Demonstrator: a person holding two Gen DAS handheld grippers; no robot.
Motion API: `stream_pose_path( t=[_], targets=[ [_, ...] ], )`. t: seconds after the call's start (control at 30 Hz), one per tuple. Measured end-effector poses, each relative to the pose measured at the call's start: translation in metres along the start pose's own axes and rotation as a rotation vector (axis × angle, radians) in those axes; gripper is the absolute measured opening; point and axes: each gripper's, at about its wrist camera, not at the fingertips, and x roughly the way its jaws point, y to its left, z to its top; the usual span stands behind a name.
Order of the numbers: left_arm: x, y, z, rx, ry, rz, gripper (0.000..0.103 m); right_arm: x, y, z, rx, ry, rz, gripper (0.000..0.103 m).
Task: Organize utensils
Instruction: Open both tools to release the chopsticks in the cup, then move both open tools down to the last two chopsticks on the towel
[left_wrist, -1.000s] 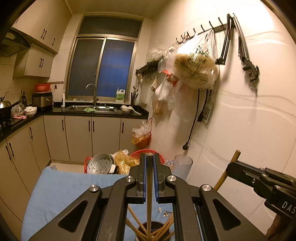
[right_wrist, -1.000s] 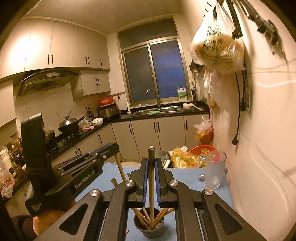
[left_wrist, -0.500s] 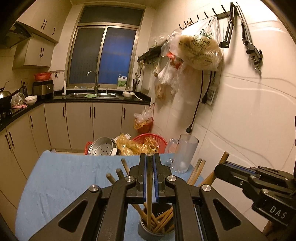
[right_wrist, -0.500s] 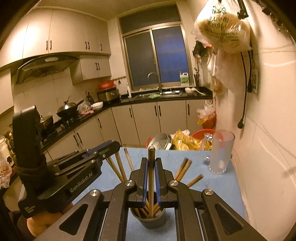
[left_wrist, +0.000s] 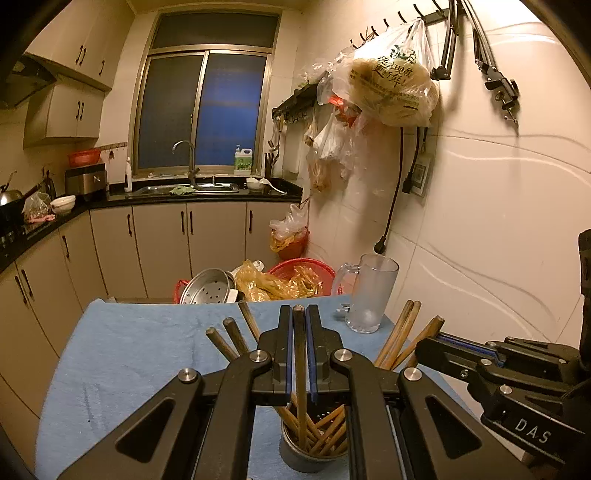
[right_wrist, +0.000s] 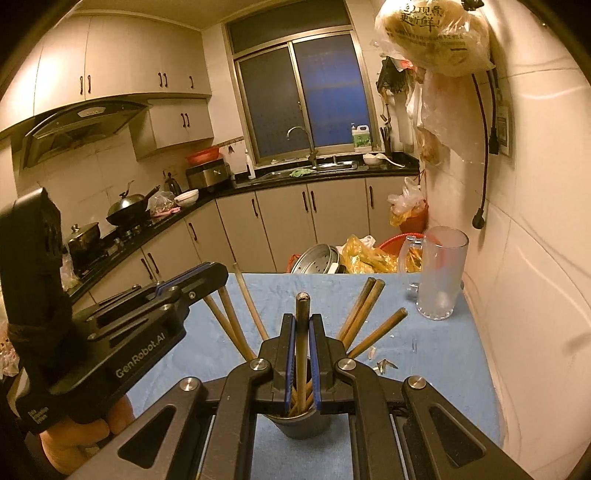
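Your round grey metal utensil cup (left_wrist: 314, 452) stands on the blue cloth-covered counter (left_wrist: 122, 354), near its front edge, and brown wooden chopsticks (right_wrist: 360, 314) fan out of it to both sides, their lower ends inside the cup. Your left gripper (left_wrist: 299, 332) is pinched on one upright brown wooden chopstick (left_wrist: 301, 387) whose lower end reaches down into the cup among the others. Your right gripper (right_wrist: 302, 332) is likewise clamped on a second upright wooden chopstick (right_wrist: 302, 347), its rounded top poking above the jaws and its lower end inside the cup. In the right wrist view your left gripper comes in from the left of the cup, with part of your hand (right_wrist: 81, 435) showing under it; in the left wrist view the right gripper comes in from the right of the cup. Beyond the cup and to its right, near the white wall, a frosted glass mug (right_wrist: 439, 273) with a handle stands on the cloth. A few small pale scraps (right_wrist: 384, 363) lie on the cloth just right of the cup. Past the far edge of the counter, behind the cup, sit a perforated steel steamer insert (left_wrist: 208, 288), a yellow plastic bag (left_wrist: 273, 284) and a red basket (left_wrist: 310, 266).
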Motion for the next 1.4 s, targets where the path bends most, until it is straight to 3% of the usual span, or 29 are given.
stream_pose_path(
  t=[0.4, 0.57, 0.6, 0.67, 0.77, 0.8, 0.87, 0.9, 1.2, 1.3, 1.4],
  targets=[
    [-0.012, -0.009, -0.002, 0.015, 0.011, 0.002, 0.01, -0.022, 0.0, -0.001, 0.024, -0.016, -0.037, 0.013],
    [-0.034, -0.004, -0.015, 0.003, 0.006, 0.015, 0.045, -0.044, 0.004, -0.004, 0.007, -0.036, -0.081, 0.019],
    [-0.04, -0.002, -0.018, 0.002, 0.005, 0.02, 0.047, -0.049, 0.005, -0.006, 0.005, -0.04, -0.086, 0.02],
    [-0.05, 0.002, -0.024, 0.001, 0.015, 0.038, 0.061, -0.059, 0.005, -0.01, 0.008, -0.044, -0.098, 0.026],
    [-0.065, 0.008, -0.037, -0.006, 0.041, 0.058, 0.07, -0.074, 0.003, -0.021, 0.04, -0.053, -0.099, 0.035],
    [-0.069, 0.01, -0.041, -0.006, 0.051, 0.058, 0.071, -0.079, 0.002, -0.026, 0.055, -0.054, -0.097, 0.038],
    [-0.079, 0.013, -0.051, -0.003, 0.08, 0.067, 0.071, -0.087, 0.0, -0.037, 0.08, -0.053, -0.092, 0.057],
    [-0.082, 0.014, -0.056, 0.001, 0.09, 0.074, 0.071, -0.09, 0.0, -0.041, 0.09, -0.056, -0.088, 0.059],
    [-0.119, 0.04, -0.105, -0.024, 0.156, 0.142, 0.073, -0.1, 0.008, -0.094, 0.149, 0.013, -0.053, 0.065],
    [-0.119, 0.062, -0.124, -0.044, 0.224, 0.176, 0.073, -0.095, 0.009, -0.11, 0.151, 0.064, -0.037, 0.065],
    [-0.117, 0.091, -0.138, -0.125, 0.283, 0.192, 0.073, -0.087, 0.014, -0.122, 0.153, 0.115, -0.016, 0.065]
  ],
)
